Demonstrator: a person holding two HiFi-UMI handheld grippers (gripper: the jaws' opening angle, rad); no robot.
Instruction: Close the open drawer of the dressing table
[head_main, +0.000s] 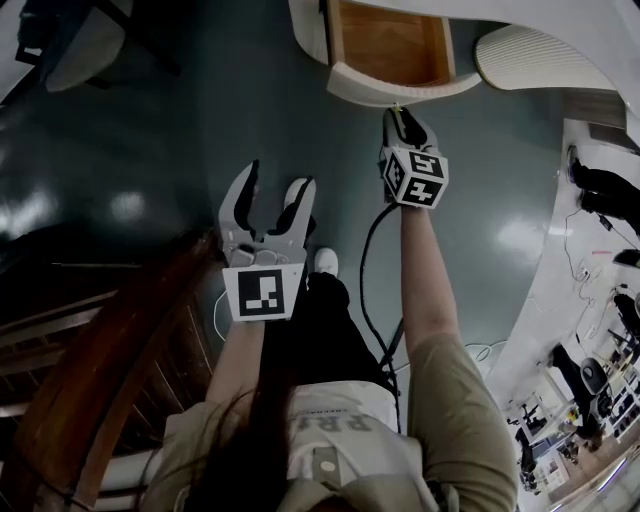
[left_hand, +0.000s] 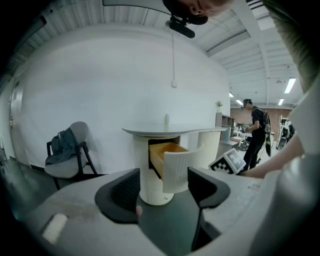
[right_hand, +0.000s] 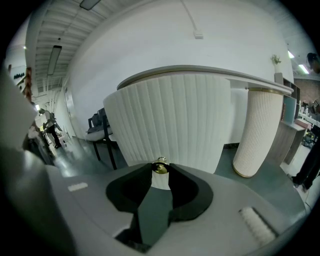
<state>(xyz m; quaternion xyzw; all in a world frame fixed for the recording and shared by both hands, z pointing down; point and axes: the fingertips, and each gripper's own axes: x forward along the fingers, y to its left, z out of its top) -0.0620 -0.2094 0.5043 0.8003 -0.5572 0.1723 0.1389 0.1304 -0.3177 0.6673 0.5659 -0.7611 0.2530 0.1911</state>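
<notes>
Presently my left gripper (head_main: 278, 178) hangs short of the dressing table (left_hand: 170, 131), jaws spread wide with only floor showing between them. It does no work in this step, as I judge it. The danger on that side is drift: if it wanders toward the table's front edge, it could end up between the drawer and the carcass as the gap shuts.

Further right, the drawer (head_main: 390, 50) stands pulled well out from under the table's top edge, its wooden inside open to view. My right gripper (head_main: 408, 122) has its jaws pinched on the small brass knob (right_hand: 160, 167) at the bottom of the ribbed, curved drawer front (right_hand: 170, 120).

That knob is my main worry. It is small and rounded, and only the very tips hold it, so a push angled downward could slide the pads off it and send them scraping the ribs. A push off the drawer's own line could also rack it and make it bind partway. The cable (head_main: 372, 260) trailing behind the right gripper might snag on my leg.
</notes>
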